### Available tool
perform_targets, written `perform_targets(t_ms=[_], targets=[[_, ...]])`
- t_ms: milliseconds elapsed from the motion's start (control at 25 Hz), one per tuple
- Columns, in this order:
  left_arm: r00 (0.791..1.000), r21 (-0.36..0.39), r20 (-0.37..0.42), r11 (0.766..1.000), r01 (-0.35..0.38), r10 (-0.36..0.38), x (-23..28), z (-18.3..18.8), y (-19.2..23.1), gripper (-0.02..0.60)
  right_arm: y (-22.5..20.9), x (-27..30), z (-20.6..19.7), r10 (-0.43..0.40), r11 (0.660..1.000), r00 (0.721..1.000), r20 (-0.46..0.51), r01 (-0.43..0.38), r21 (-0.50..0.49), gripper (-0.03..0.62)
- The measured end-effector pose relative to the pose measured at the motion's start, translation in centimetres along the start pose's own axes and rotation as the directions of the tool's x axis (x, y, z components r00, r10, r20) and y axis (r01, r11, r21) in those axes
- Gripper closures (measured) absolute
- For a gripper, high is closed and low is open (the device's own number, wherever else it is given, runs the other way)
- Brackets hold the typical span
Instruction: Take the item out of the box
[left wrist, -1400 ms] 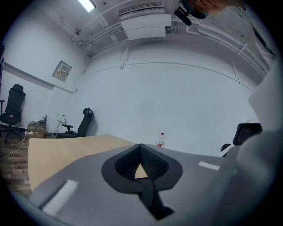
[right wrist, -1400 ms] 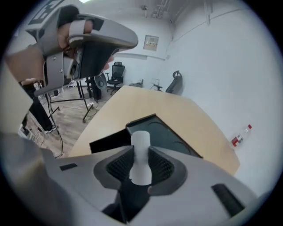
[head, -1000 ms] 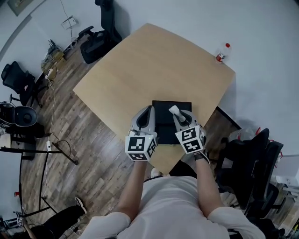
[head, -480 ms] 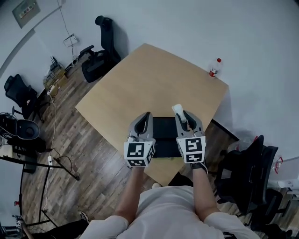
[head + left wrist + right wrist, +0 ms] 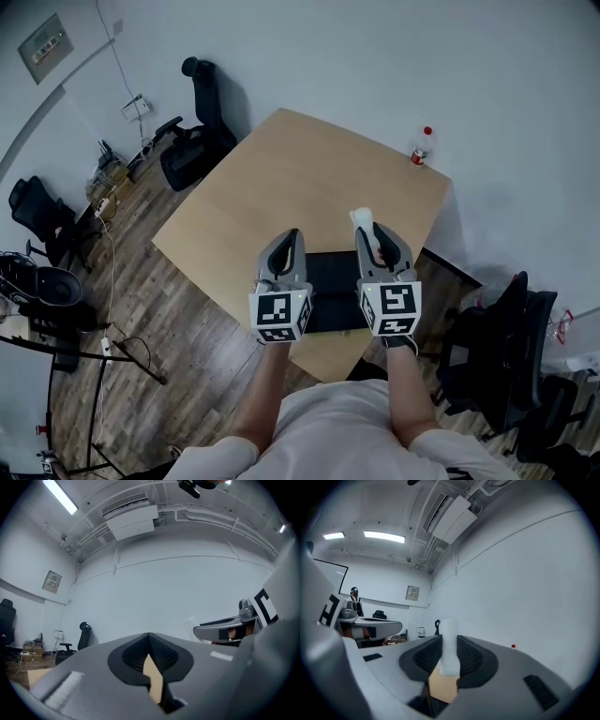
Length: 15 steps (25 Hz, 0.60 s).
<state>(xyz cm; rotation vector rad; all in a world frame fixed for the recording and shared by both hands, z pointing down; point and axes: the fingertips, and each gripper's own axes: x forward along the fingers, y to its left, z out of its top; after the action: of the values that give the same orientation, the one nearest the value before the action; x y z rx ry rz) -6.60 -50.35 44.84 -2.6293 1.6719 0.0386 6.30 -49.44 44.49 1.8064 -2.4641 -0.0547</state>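
Gripping the white item between its ribbed black pads, the right gripper has its jaws clenched on it from both sides. The item is a plain, matte white cylinder with no print that can be made out. It stands upright in the grasp, its flat top with softly rounded edges rising past the jaw tips, while its lower end is cut off from sight behind the gripper's body. In the head view it pokes out beyond the right gripper's tips as a small pale stub, clear of the box and over the bare wooden table just past the box's far edge.

The box is black, shallow and rectangular. It lies flat near the table's front edge, between and beneath the two grippers; what is inside it cannot be told.

The left gripper is held level beside the right one, its jaws pressed together with nothing between them — only a thin slit of tan table shows below the pads.

A clear bottle with a red cap stands at the table's far corner, well apart from the box.
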Motion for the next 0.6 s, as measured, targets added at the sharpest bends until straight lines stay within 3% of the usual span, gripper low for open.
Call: perform_targets(t_ms=[600], targets=[[1.000,-0.015,-0.012,1.000,0.006,-0.006,0.2,-0.3,1.5,0.574,0.7,0.9,0.9,-0.018,1.000,1.000,0.021,0.018,-0.008,0.487]])
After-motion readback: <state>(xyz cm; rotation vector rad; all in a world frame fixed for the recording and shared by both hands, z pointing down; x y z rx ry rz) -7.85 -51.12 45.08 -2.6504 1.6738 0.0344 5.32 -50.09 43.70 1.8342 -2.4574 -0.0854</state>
